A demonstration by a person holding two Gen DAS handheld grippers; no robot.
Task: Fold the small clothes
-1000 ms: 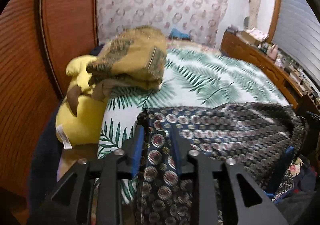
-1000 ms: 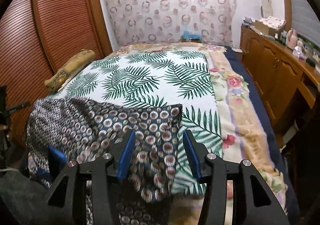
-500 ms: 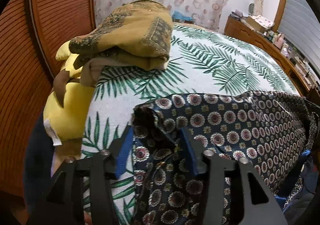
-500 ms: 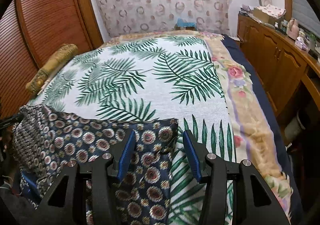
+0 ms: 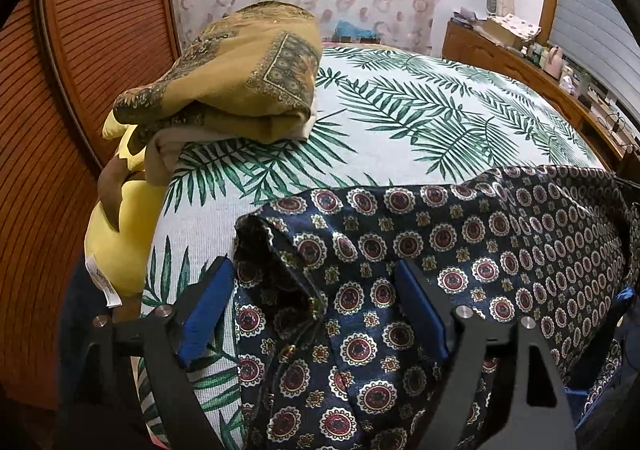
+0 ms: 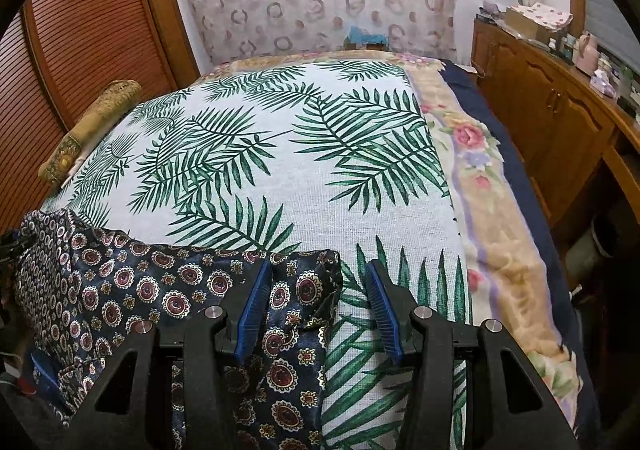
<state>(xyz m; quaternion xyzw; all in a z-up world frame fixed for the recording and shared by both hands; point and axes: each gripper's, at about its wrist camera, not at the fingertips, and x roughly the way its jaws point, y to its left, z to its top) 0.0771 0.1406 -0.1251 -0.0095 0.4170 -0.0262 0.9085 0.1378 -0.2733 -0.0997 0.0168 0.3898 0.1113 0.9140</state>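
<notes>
Navy garment (image 5: 460,250), red-gold medallions (smaller rings farther off); white bedspread (image 6: 280,178), green fronds; mustard folded cloth (image 5: 240,82).

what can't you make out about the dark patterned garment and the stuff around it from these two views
- Garment: lower part cut off by the bottom edge and hidden behind each hand-held gripper in both views; its type is unclear.
- Yellow toy, left wrist view: mostly hidden under the folded cloth.
- Dresser items, right wrist view: too small.

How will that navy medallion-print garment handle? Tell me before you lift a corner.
Probably floppy: the navy garment lies rumpled on the bedspread, its corner curled over. Its sheen suggests slippery fabric that may slide from the pads. It looks thin, so likely light.
</notes>
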